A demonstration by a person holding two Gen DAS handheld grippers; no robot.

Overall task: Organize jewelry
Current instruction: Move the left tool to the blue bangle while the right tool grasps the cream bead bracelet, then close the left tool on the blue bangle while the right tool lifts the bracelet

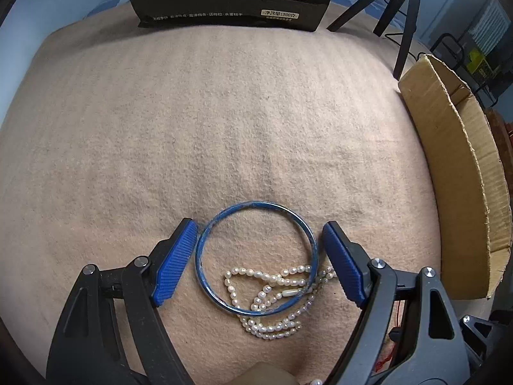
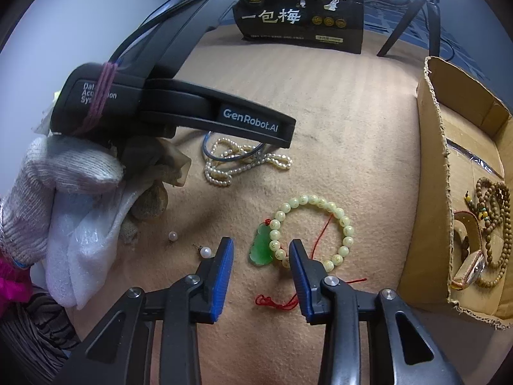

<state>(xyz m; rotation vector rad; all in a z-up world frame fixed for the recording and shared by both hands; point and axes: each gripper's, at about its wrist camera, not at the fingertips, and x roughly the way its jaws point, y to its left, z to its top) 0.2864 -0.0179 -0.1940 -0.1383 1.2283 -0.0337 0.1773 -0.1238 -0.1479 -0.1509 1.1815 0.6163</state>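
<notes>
A blue bangle (image 1: 205, 240) lies on the tan cloth over a tangled white pearl necklace (image 1: 272, 324). My left gripper (image 1: 258, 234) is open, its blue pads on either side of the bangle, not touching it. In the right wrist view the bangle (image 2: 210, 152) and pearls (image 2: 218, 175) lie under the left gripper's body (image 2: 179, 109). My right gripper (image 2: 260, 247) is open around a green jade pendant (image 2: 261, 247) beside a pale green bead bracelet (image 2: 344, 221) with a red cord (image 2: 272, 301).
An open cardboard box (image 2: 433, 166) at the right holds a brown bead string (image 2: 495, 224) and a watch (image 2: 468, 269); it also shows in the left wrist view (image 1: 449, 166). Two loose pearls (image 2: 205, 252) lie left of my right gripper. A black snack bag (image 2: 301, 12) and tripod legs (image 1: 404, 16) stand at the back.
</notes>
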